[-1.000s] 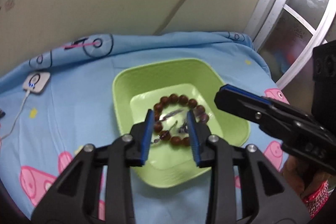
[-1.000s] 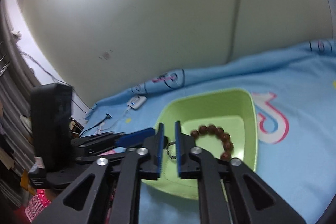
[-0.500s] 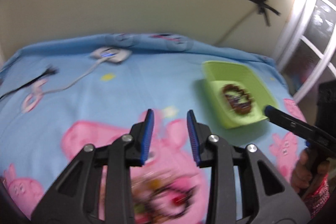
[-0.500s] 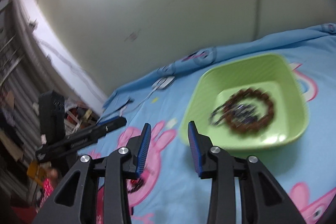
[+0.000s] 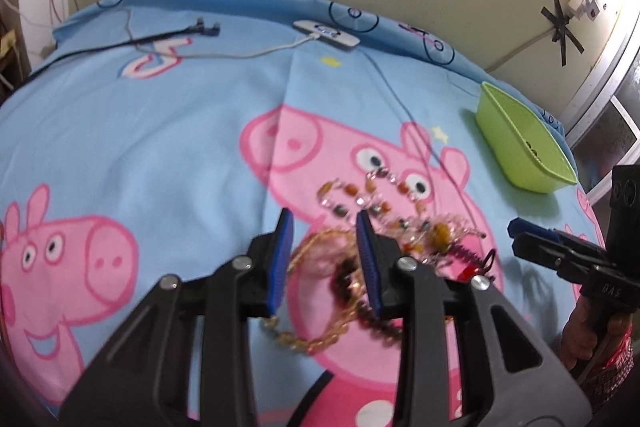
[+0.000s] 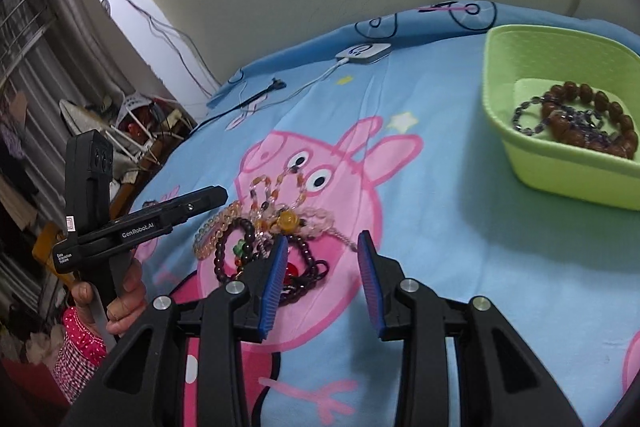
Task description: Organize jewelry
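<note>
Your fingers (image 6: pixel 272 283) on both grippers are spread, holding nothing; the left gripper (image 6: pixel 208 201), marked "GenRobot.AI", hovers beside the jewelry pile (image 6: pixel 264 231), well left of the green tray (image 6: pixel 560 179).

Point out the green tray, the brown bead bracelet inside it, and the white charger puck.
green tray (image 6: pixel 568 179): right wrist view, on its near outer wall.
brown bead bracelet (image 6: pixel 600 99): right wrist view, on a bead along the far arc.
white charger puck (image 6: pixel 364 51): right wrist view, on its top face.
</note>
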Demonstrator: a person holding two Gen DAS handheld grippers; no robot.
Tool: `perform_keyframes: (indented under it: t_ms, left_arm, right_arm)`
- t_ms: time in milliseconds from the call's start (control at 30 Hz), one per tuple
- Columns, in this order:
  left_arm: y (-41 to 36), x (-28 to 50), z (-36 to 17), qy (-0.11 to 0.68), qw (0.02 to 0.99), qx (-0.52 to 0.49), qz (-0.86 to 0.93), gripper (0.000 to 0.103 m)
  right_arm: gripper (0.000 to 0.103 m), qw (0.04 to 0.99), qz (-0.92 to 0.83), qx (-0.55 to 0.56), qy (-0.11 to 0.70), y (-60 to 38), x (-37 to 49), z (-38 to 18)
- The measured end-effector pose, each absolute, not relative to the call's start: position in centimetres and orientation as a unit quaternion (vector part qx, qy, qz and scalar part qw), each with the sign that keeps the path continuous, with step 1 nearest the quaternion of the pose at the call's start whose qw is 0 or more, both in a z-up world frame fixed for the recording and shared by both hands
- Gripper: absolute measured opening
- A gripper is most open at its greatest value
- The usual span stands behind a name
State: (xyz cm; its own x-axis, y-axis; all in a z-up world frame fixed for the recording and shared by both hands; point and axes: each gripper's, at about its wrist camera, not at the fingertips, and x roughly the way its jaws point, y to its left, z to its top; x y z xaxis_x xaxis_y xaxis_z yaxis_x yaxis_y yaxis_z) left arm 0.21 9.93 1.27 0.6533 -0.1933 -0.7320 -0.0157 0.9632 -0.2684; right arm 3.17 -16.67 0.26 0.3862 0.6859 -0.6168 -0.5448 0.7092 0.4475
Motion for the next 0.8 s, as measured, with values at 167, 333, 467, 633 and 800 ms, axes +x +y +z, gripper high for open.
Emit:
perform_keyframes:
  t_ms: [167,333,467,633,800]
  left_arm:
    - [10.5,0.3,0.2,0.419,0.897,-0.133,-0.047,0.03]
    - [10.3,0.0,0.0,0.41,0.902,-0.123,-0.047,0.03]
    - [10.0,-0.1,0.0,0.408,0.905,-0.111,-0.044,0.03]
    - [9.5,-0.1,-0.1,0.408,0.908,-0.093,-0.036,0.03]
    - [9.5,-0.1,-0.1,0.408,0.908,-0.093,-0.036,0.03]
  right_arm:
    - [0.016,0.83,0.366,0.065,0.415,-15.5,2.9,0.0]
    - [0.011,0.835,0.349,0.046,0.423,-14.2,3.8,-0.4]
    - [0.008,0.835,0.341,0.039,0.429,-13.2,4.6,-0.7]
    - [0.008,0.838,0.348,0.044,0.419,-11.8,5.4,0.5]
    - [0.008,0.829,0.368,0.007,0.42,-8.4,5.5,1.0]
